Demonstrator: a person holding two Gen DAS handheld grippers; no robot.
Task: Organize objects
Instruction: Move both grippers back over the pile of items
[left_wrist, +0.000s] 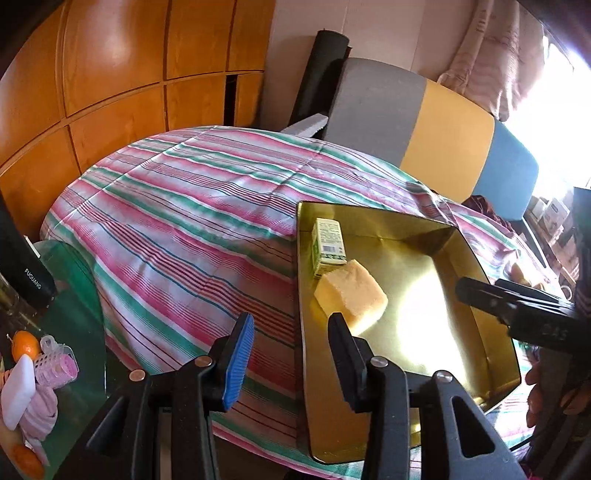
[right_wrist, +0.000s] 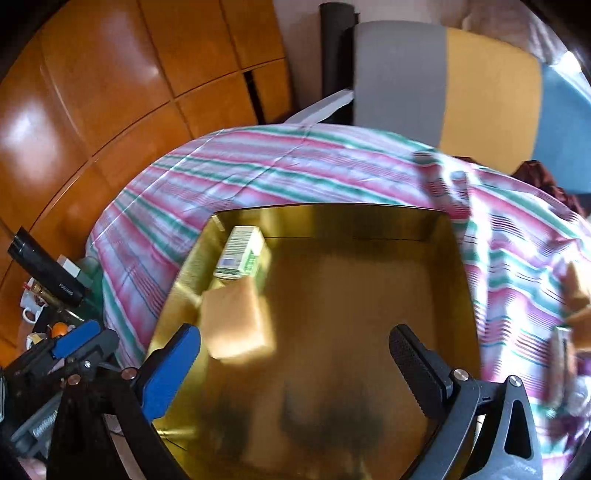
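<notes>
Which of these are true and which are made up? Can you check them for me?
1. The yellow sponge lies inside the gold tray. True.
2. The small green carton stands outside the tray on the cloth. False: it is in the tray, beside the sponge.
3. The right gripper is squeezing the sponge. False: its jaws stand wide apart with nothing between them.
4. The striped cloth is pink, green and white. True.
5. An orange fruit sits at the left, off the cloth. True.

Sponge (right_wrist: 238, 319) and carton (right_wrist: 242, 258) in gold tray (right_wrist: 369, 295).
</notes>
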